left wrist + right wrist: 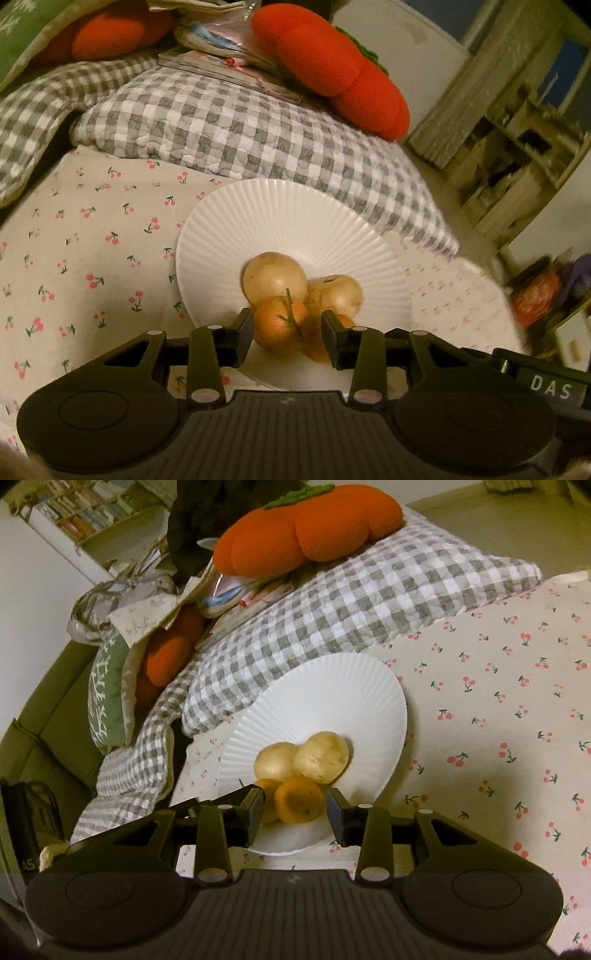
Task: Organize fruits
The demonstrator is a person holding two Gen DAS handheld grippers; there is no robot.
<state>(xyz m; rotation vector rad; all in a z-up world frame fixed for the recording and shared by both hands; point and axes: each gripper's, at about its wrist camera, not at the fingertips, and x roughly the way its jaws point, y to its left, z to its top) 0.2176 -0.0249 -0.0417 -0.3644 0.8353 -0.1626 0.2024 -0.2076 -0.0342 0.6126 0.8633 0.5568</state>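
A white ribbed plate [295,218] [332,686] lies on a cherry-print sheet. On it sit two pale yellow round fruits [273,277] [321,757] and two orange tangerines. My left gripper [288,328] is open, its fingers on either side of the stemmed tangerine [279,326], with the second tangerine [314,343] just right of it. My right gripper [295,803] is open, its fingers on either side of a tangerine [299,799]; the other tangerine [267,797] sits behind the left finger. I cannot tell if the pads touch the fruit.
A grey checked quilt [229,122] [332,602] is bunched behind the plate. Orange persimmon cushions [332,62] [306,528] and papers lie on it. Shelves [517,147] stand off the bed's right side. The left gripper's tip [221,797] shows in the right wrist view.
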